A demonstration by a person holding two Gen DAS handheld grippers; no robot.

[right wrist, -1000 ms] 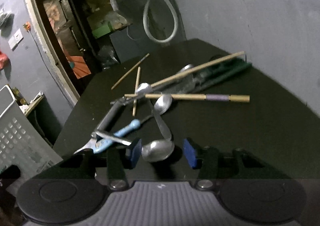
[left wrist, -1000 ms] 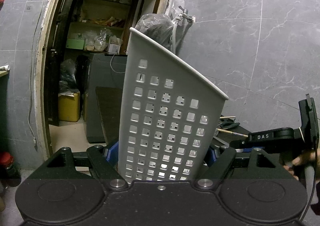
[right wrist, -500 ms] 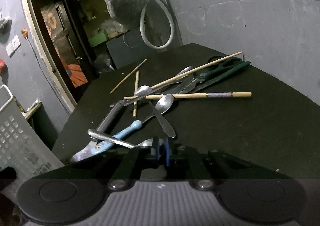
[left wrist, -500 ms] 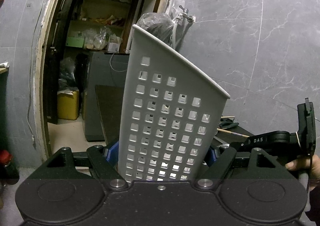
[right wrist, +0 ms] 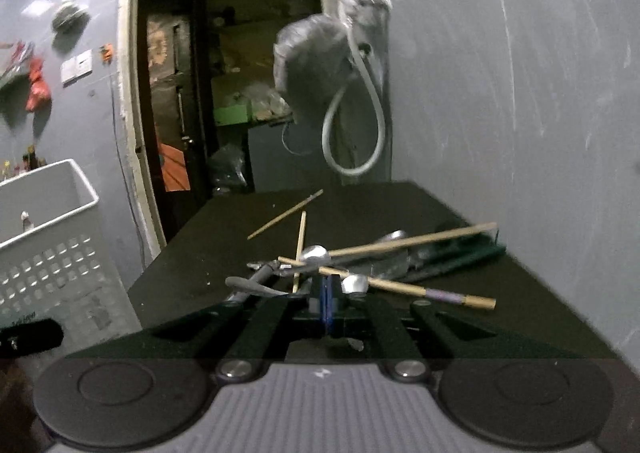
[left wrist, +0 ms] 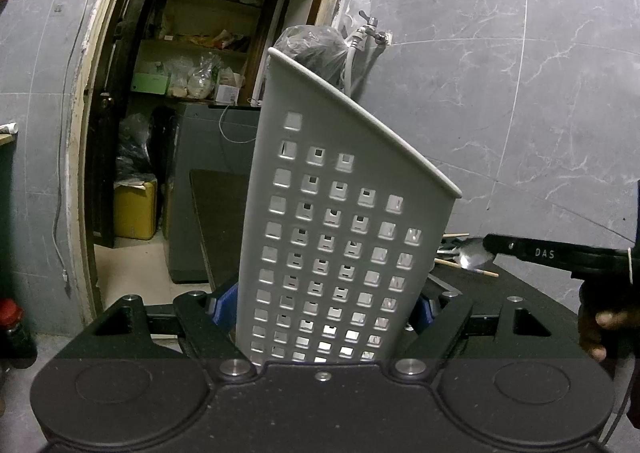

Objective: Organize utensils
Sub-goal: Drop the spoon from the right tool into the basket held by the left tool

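Got the left claw [left wrist: 324, 307] clamped on the grey perforated utensil basket [left wrist: 340, 233], blue pads pressing its two sides low down, basket upright and leaning a bit to the right in the left wrist view. Same basket peeking in at the left edge of the right wrist view, off the worktop [right wrist: 400, 205] and well apart from the pile.

Right claw [right wrist: 326, 293] just been closing and now shut tight, pads together, pinching a metal spoon [left wrist: 472, 257]. From the left camera, seeing the bowl sticking out at the claw tip, raised a little over the worktop edge. Also a hand [left wrist: 600, 329] wrapped round that tool at the far right.

Rest of the utensils heaped on the black worktop right ahead of the shut claw: a chopstick with a purple band [right wrist: 420, 291] lying across, green-handled scissors [right wrist: 460, 253] behind it, more spoons tangled in, too blurred to count. Two bare chopsticks [right wrist: 286, 215] further back, near each other
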